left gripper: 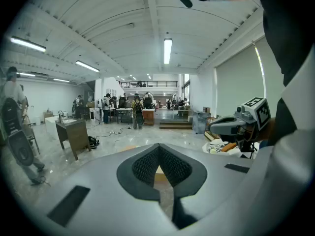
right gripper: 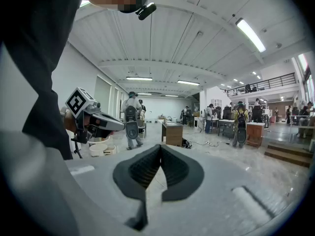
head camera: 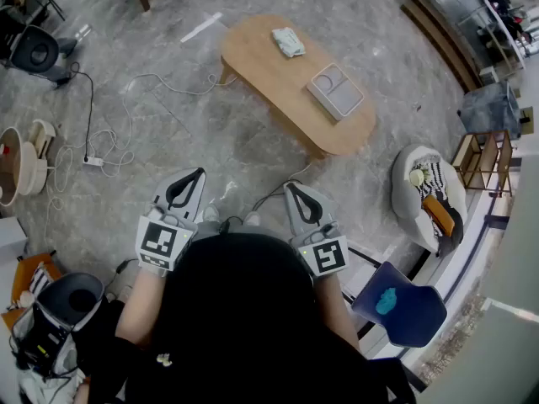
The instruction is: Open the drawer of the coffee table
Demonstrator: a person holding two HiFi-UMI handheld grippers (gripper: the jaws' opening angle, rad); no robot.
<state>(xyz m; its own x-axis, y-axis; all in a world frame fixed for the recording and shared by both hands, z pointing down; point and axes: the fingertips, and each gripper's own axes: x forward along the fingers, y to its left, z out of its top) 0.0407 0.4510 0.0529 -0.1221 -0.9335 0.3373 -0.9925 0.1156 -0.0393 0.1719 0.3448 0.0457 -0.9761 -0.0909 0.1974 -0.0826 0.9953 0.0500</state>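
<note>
The light wooden oval coffee table (head camera: 269,70) stands on the marble floor ahead of me, with a white cloth (head camera: 289,42) and a grey tray (head camera: 335,91) on top. No drawer front shows from above. My left gripper (head camera: 197,175) and right gripper (head camera: 293,188) are held side by side close to my body, well short of the table, and both are shut with nothing in them. In the left gripper view the ribbed pads (left gripper: 147,163) meet at the tip, and the right gripper (left gripper: 241,124) shows off to the side. The right gripper view shows its pads (right gripper: 174,167) closed too.
White cables (head camera: 126,116) and a power strip (head camera: 93,162) lie on the floor left of the table. A blue chair (head camera: 402,308) and a white seat with striped cloth (head camera: 428,188) stand at the right. A black chair (head camera: 38,50) is far left. Several people stand far off.
</note>
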